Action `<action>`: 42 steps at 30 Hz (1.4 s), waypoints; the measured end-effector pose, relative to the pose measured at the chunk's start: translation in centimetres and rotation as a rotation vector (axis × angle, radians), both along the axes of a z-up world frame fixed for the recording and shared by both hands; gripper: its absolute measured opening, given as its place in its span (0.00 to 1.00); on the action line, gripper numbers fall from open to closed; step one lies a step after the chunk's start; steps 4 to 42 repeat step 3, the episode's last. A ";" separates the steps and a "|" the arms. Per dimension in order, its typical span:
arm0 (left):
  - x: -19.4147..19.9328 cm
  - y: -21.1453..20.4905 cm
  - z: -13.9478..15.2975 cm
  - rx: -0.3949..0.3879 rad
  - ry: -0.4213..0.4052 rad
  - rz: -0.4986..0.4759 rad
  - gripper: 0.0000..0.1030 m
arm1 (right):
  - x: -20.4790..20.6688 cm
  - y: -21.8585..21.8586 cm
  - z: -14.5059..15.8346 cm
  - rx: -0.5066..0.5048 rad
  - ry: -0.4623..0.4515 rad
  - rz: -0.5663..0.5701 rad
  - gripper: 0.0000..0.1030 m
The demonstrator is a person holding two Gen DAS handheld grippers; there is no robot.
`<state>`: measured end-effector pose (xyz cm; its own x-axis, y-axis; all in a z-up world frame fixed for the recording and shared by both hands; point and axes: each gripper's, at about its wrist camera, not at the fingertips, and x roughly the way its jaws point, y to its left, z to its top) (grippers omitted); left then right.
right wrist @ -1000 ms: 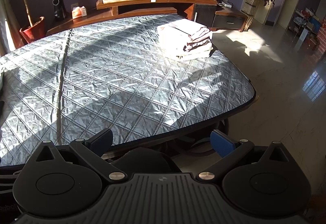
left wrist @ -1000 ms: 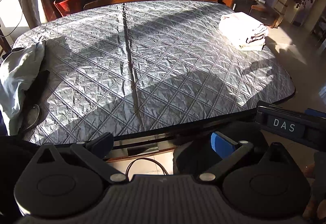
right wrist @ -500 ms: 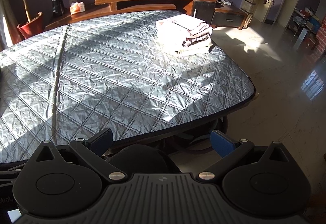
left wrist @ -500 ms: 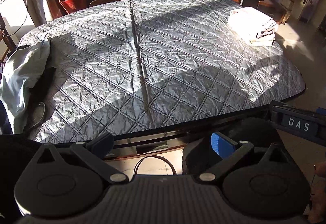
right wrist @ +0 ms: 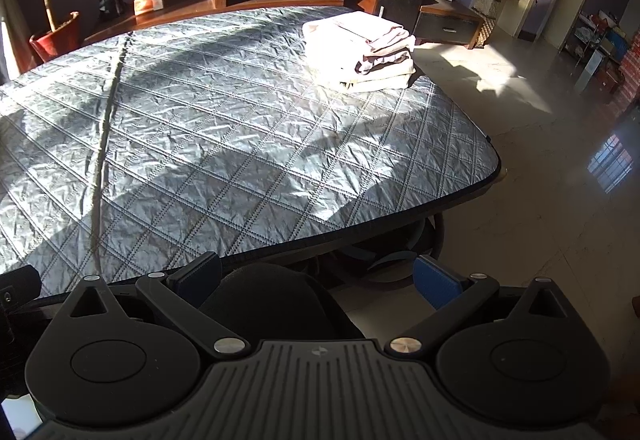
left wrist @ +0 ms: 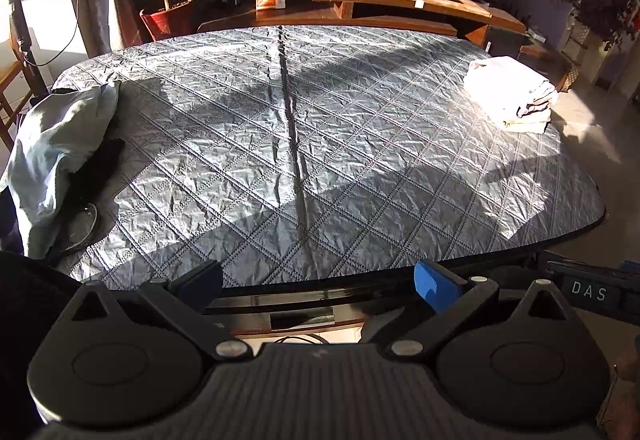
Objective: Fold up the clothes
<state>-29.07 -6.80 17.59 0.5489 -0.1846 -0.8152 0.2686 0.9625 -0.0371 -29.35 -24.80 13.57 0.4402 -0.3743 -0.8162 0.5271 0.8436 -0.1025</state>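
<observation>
Clothes (left wrist: 60,144) lie crumpled at left frame edge, partly overhanging the tabletop (left wrist: 320,160). Both grippers' fingers are spread, empty: left gripper (left wrist: 318,282), right gripper (right wrist: 318,276). A single-layer grasp risks dragging the heap off.

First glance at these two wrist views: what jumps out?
The sunlit stack of folded clothes at the far right corner of the quilted grey table cover stands out first. Next, the crumpled pale garment heaped at the cover's left edge, not yet folded. Both the left gripper and right gripper hang open and empty at the near edge.
</observation>
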 end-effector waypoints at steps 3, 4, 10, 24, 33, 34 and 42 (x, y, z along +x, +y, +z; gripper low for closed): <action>0.5 0.3 -0.3 -0.014 0.035 0.017 0.98 | 0.1 0.1 -0.5 0.000 0.009 0.002 1.00; 0.5 0.3 -0.3 -0.014 0.035 0.017 0.98 | 0.1 0.1 -0.5 0.000 0.009 0.002 1.00; 0.5 0.3 -0.3 -0.014 0.035 0.017 0.98 | 0.1 0.1 -0.5 0.000 0.009 0.002 1.00; 0.5 0.3 -0.3 -0.014 0.035 0.017 0.98 | 0.1 0.1 -0.5 0.000 0.009 0.002 1.00; 0.5 0.3 -0.3 -0.014 0.035 0.017 0.98 | 0.1 0.1 -0.5 0.000 0.009 0.002 1.00; 0.5 0.3 -0.3 -0.014 0.035 0.017 0.98 | 0.1 0.1 -0.5 0.000 0.009 0.002 1.00; 0.5 0.3 -0.3 -0.014 0.035 0.017 0.98 | 0.1 0.1 -0.5 0.000 0.009 0.002 1.00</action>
